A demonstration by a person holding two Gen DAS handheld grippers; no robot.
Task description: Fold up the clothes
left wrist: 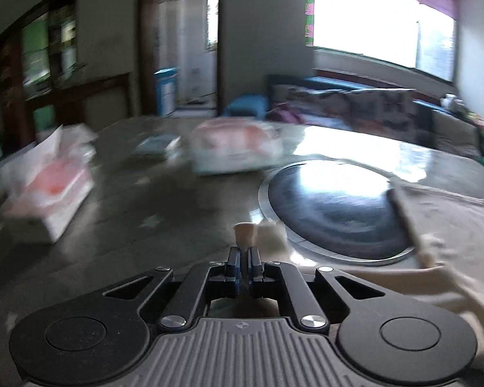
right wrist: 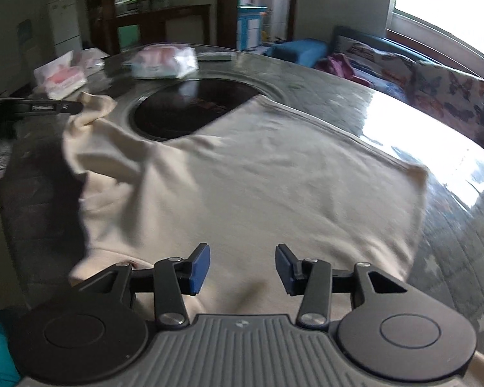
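Left gripper (left wrist: 244, 259) with jaws pressed tight on a corner of the cream garment (left wrist: 246, 232), lifting it above the desk (left wrist: 164, 200). Right gripper (right wrist: 242, 269) with jaws spread wide, nothing between them, poised over the near edge. Cream garment (right wrist: 258, 187) spread across the desk's near half, far edge overlapping the dark round inset (right wrist: 184, 109). Tissue packs (right wrist: 163, 61) toward the far edge.
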